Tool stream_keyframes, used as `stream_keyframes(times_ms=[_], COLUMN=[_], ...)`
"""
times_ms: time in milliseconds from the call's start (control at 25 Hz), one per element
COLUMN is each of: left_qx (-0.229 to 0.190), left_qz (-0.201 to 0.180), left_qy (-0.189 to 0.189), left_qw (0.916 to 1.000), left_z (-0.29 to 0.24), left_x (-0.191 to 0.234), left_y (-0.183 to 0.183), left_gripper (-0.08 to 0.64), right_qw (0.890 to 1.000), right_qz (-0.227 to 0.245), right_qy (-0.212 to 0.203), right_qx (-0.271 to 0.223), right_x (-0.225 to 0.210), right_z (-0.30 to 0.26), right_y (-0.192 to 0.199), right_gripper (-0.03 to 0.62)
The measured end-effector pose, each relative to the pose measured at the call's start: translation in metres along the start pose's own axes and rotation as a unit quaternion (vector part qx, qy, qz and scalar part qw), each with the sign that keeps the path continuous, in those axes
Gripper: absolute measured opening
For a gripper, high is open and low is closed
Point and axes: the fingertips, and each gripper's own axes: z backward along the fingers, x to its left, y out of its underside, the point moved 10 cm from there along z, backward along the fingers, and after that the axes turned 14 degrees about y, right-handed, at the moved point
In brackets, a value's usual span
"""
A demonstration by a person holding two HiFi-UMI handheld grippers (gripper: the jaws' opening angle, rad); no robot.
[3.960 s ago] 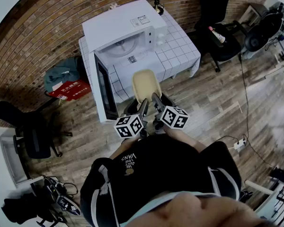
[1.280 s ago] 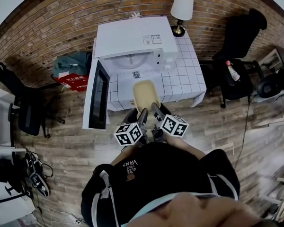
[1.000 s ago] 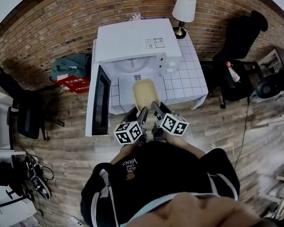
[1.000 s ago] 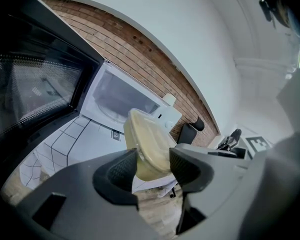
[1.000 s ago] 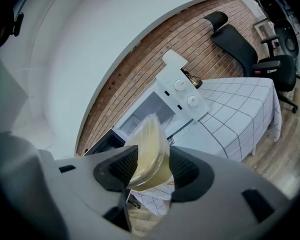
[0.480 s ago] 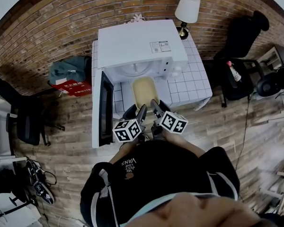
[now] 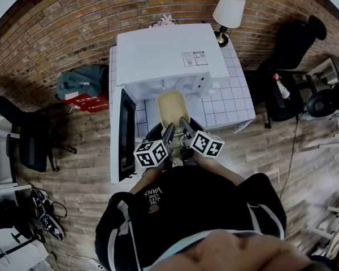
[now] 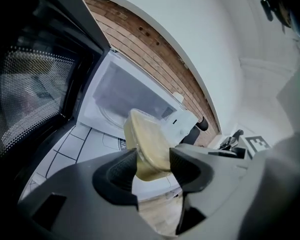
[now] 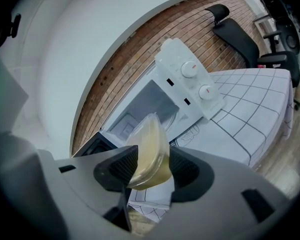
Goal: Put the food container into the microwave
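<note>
Left hand-held gripper (image 8: 152, 166): the 2 jaws are closed to a narrow gap on the near end of the food container (image 8: 146, 145), with a ribbed pad pressed against each side. Nothing else sits between the jaws.

Right hand-held gripper (image 9: 147, 166): same state, with both jaws clamped on the near end of the same container, pads touching it on either side.

In the head view the 2 hand-held grippers sit side by side at frame centre, their marker cubes just below. The container extends from the fingertips toward the top of the frame. It is a pale beige tub under a clear lid, held off the bench (image 7: 237, 100).

Position of the container: it is directly in front of the open microwave (image 7: 169, 52), with its far end at the mouth of the cavity. Whether that end has crossed the threshold cannot be determined. The right gripper view shows the container lined up with the lit opening.

The microwave is white and sits at upper centre of the head view. Its door (image 7: 123, 134) is swung fully open at centre left. The control panel (image 9: 190, 79) carries 2 dials and sits to the right of the opening.

The bench is covered in white tiles. A lamp (image 7: 229, 10) stands on it at upper right, beside the microwave. A brick wall (image 7: 73, 16) runs across the top of the frame.
</note>
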Motion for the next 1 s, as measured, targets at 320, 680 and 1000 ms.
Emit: stream_keyframes(times_ms=[320,680,1000], left_qx=[0.0,-0.005,-0.004], left_qz=[0.004,0.017,0.026], left_qy=[-0.017,-0.03,-0.044], left_qw=[0.9998,0.9994,0.9987], left_z=[-0.016,-0.034,-0.044], left_x=[0.014,0.03,0.042], left_y=[-0.012,-0.019,-0.023], left_gripper=[0.21,0.21,0.21], right_qw=[1.0,0.999,0.997], right_qz=[-0.003,0.018,0.023], right_qy=[-0.01,-0.016,-0.021], right_qx=[0.025,0.045,0.066], right_x=[0.002,0.0,0.001], right_z=[-0.028,-0.056,-0.076], right_y=[-0.012,-0.025,-0.03], right_gripper=[0.179,0.179,0.181])
